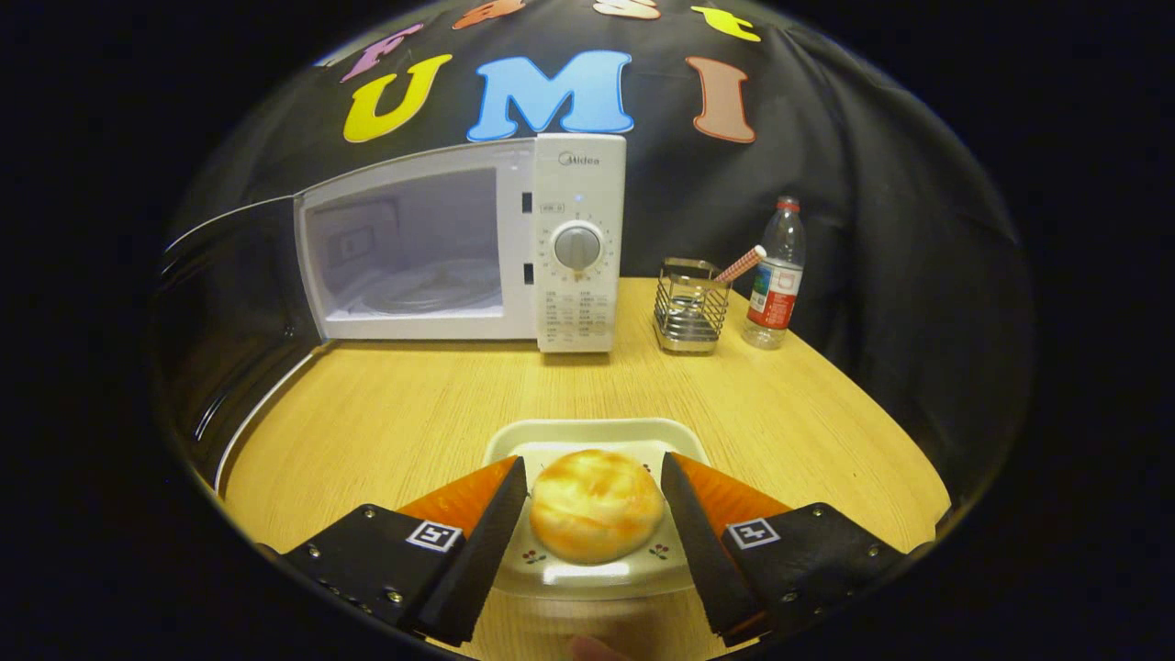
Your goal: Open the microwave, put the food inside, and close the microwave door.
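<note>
A light wood-grain tabletop (395,413) fills the booth floor of the scene, backed by a black cloth wall (881,229). At the far left, the dark glossy microwave door (220,312) is swung wide open toward the near left. Just right of it stands the white microwave (464,248), its pale cavity exposed with a glass turntable (431,289) on its floor and a grey round dial (577,247) on the control panel. Further right on the far side of the table sits a wire-mesh metal holder (689,308), with a red-and-white checked stick (740,264) leaning out of it, and beside that a clear plastic bottle with a red label (777,275).

Near the viewer, a white rectangular plate (592,436) carries a round golden-orange bun (596,504). The gripper (594,509) has its fingers spread apart, one on each side of the bun, neither clearly pressing on it
</note>
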A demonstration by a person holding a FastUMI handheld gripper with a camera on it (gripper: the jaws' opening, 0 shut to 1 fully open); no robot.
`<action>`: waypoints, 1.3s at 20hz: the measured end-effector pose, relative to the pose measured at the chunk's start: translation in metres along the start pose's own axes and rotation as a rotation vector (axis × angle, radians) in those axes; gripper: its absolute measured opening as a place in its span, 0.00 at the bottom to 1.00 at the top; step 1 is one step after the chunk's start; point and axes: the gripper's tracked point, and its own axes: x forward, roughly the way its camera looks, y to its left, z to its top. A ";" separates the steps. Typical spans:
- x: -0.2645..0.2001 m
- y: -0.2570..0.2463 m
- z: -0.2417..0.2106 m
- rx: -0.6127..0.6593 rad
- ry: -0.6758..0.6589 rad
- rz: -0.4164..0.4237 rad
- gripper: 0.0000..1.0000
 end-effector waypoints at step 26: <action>-0.024 0.161 0.089 0.356 -0.184 0.427 0.70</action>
